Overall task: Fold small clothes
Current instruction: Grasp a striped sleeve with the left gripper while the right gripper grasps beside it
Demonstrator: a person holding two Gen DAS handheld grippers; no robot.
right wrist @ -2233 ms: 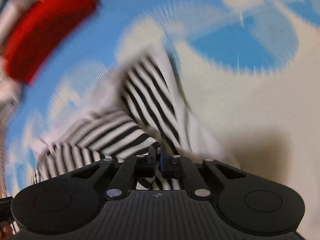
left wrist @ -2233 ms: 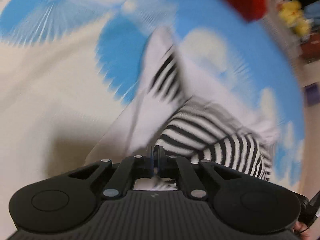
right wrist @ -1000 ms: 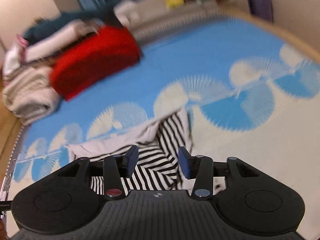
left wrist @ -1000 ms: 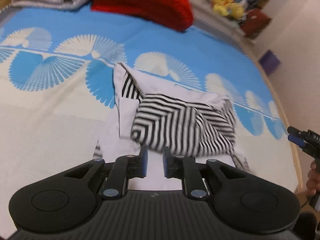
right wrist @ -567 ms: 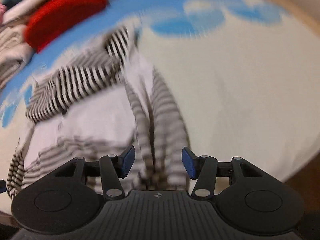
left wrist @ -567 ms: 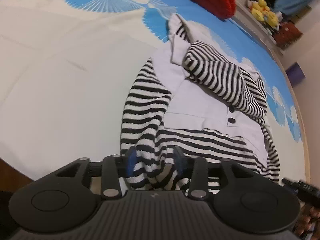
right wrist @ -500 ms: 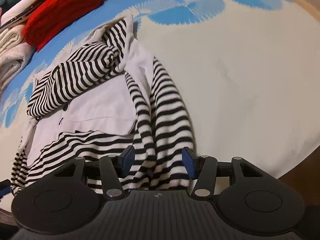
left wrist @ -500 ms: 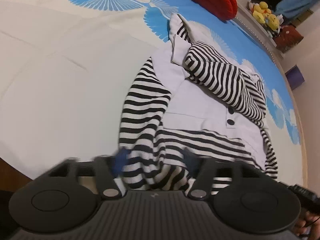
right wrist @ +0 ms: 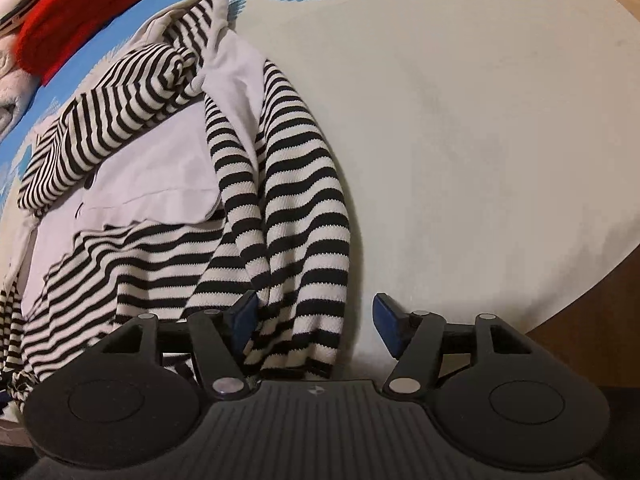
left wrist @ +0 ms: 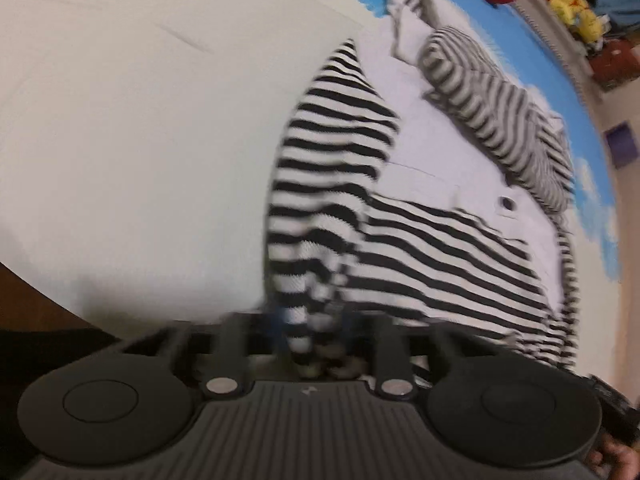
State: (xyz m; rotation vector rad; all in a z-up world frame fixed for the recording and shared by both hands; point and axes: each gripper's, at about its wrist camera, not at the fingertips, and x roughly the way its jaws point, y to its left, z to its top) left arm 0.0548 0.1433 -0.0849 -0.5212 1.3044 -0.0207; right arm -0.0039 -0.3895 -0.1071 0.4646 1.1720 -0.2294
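Note:
A small black-and-white striped garment with a plain white front panel (right wrist: 152,176) lies on the bed; its upper part is folded down over the panel. It also shows in the left wrist view (left wrist: 420,232). My right gripper (right wrist: 314,320) is open, its jaws astride the end of a striped sleeve (right wrist: 296,240) near the bed's front edge. My left gripper (left wrist: 312,320) is blurred; its jaws stand close on either side of the other striped sleeve (left wrist: 320,184), and I cannot tell whether they pinch it.
The bedsheet (right wrist: 480,120) is cream in front and blue with white fan patterns behind. A red cushion (right wrist: 80,4) and folded linens lie at the back. The wooden bed edge (right wrist: 592,320) runs close to both grippers. Yellow toys (left wrist: 576,4) sit beyond the bed.
Both grippers let go of the folded top part, drew back to the near hem and dropped low over the sleeves. The left jaws have narrowed around its sleeve; the right stays open.

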